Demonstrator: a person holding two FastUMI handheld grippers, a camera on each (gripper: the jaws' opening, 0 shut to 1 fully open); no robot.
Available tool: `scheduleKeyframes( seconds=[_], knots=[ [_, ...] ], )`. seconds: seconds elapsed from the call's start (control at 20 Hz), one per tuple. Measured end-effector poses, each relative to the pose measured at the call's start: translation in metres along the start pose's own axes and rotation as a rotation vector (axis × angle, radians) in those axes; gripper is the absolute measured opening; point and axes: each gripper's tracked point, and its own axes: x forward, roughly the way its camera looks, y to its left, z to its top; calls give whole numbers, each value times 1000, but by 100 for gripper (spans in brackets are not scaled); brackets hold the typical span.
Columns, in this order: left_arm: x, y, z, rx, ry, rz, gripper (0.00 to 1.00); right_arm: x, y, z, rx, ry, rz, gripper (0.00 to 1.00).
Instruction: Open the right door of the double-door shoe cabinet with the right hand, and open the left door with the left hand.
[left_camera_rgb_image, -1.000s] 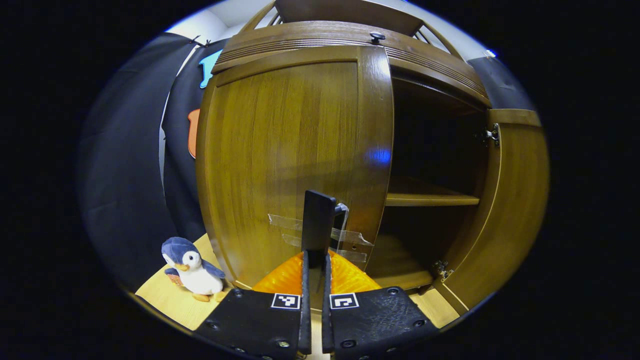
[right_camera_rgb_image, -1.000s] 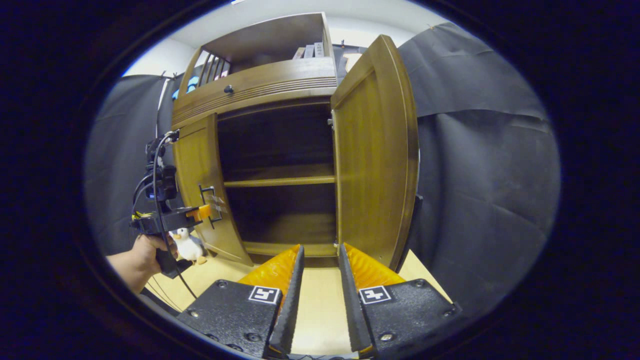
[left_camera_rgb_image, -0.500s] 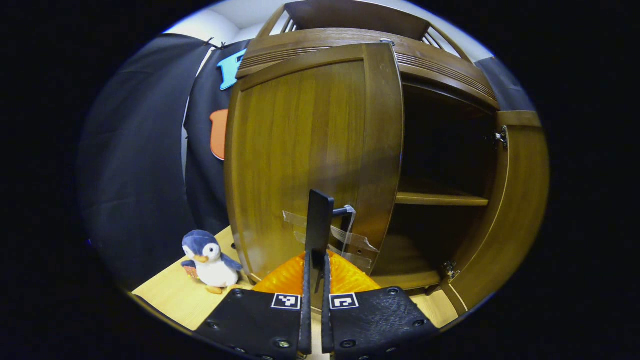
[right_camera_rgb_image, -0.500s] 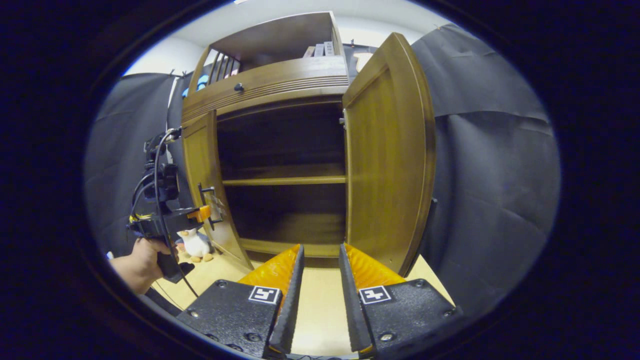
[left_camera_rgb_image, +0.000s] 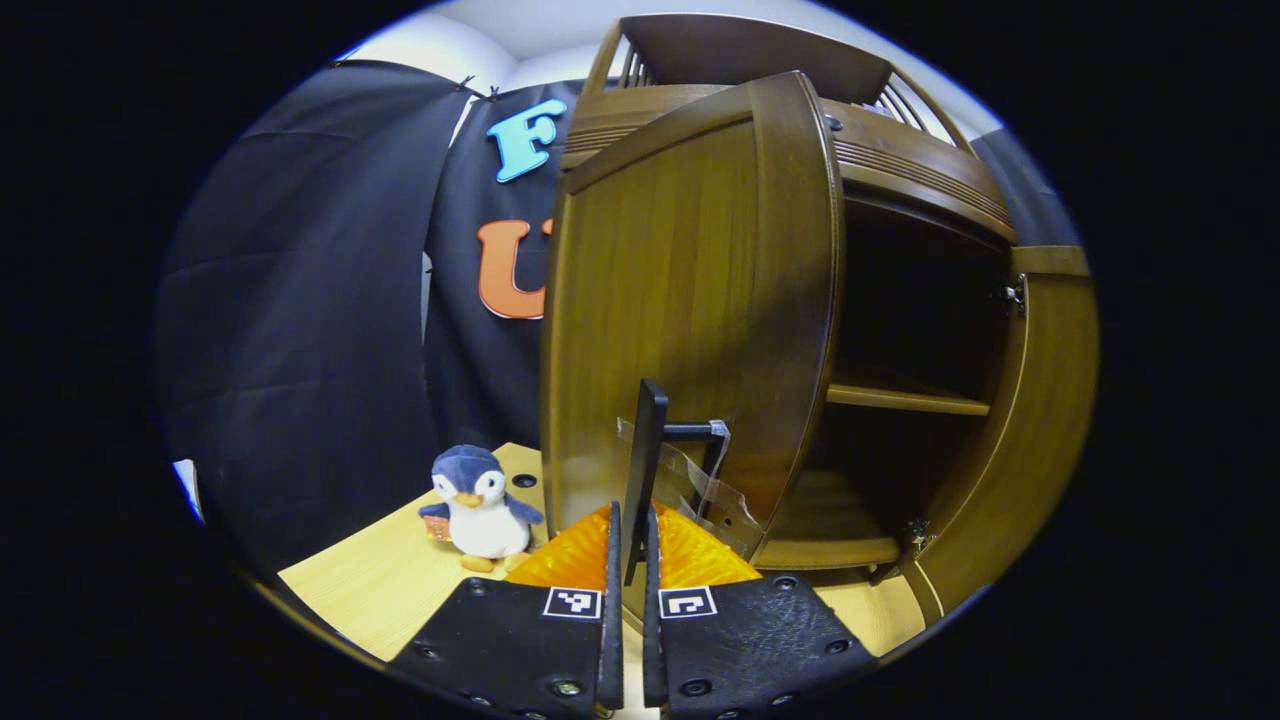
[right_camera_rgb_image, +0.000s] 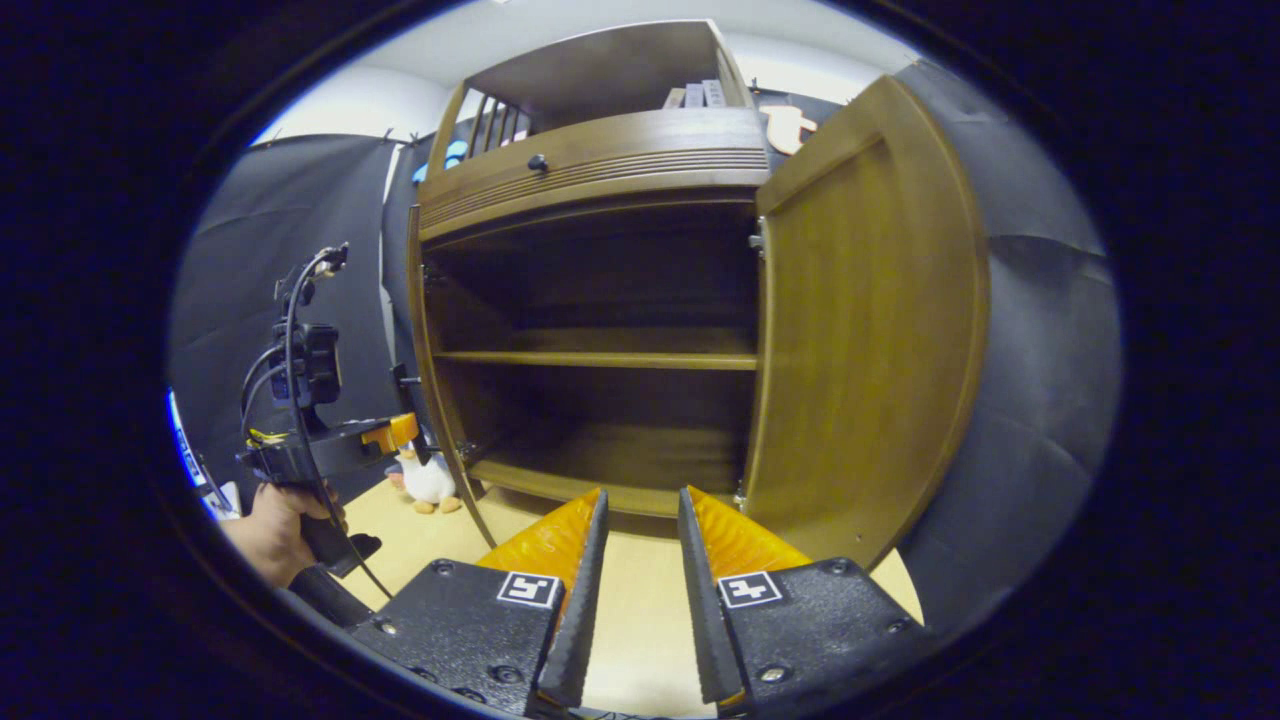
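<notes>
The brown wooden shoe cabinet stands with both doors swung out. In the left gripper view my left gripper is shut on the dark bar handle of the left door, which is turned far outward. The right door stands wide at the right. In the right gripper view my right gripper is open and holds nothing, low in front of the cabinet and apart from the right door. Farther left, a hand holds the left gripper at the left door's edge.
Inside the cabinet a bare shelf spans the dark interior. A small plush penguin sits on the light wooden floor beside the left door. Black cloth walls close in on both sides. A drawer knob sits above the doors.
The left door has swung further outward with my left gripper on its handle. The right gripper's view has turned to face the open cabinet more squarely; it stays open.
</notes>
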Motion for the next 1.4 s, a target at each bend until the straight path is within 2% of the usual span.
scheduleKeyframes(
  seconds=[0.2,0.7,0.85,0.9,0.95,1.3,1.4],
  knots=[
    [-11,30,1,-21,-6,11,7,8,18,0,-20,6,44,46],
    [-25,107,10,-31,-11,9,7,21,65,9,-57,1,75,46],
    [-27,130,12,-30,-9,17,2,25,76,11,-65,1,77,46],
    [-24,134,11,-29,-2,14,15,27,80,12,-67,1,78,46],
    [-25,139,12,-26,0,21,1,28,82,13,-69,-1,75,46],
    [-39,192,13,-28,3,95,0,40,93,20,-70,-7,53,46],
    [-46,195,14,-35,5,97,1,43,94,24,-73,-13,42,45]
  ],
)
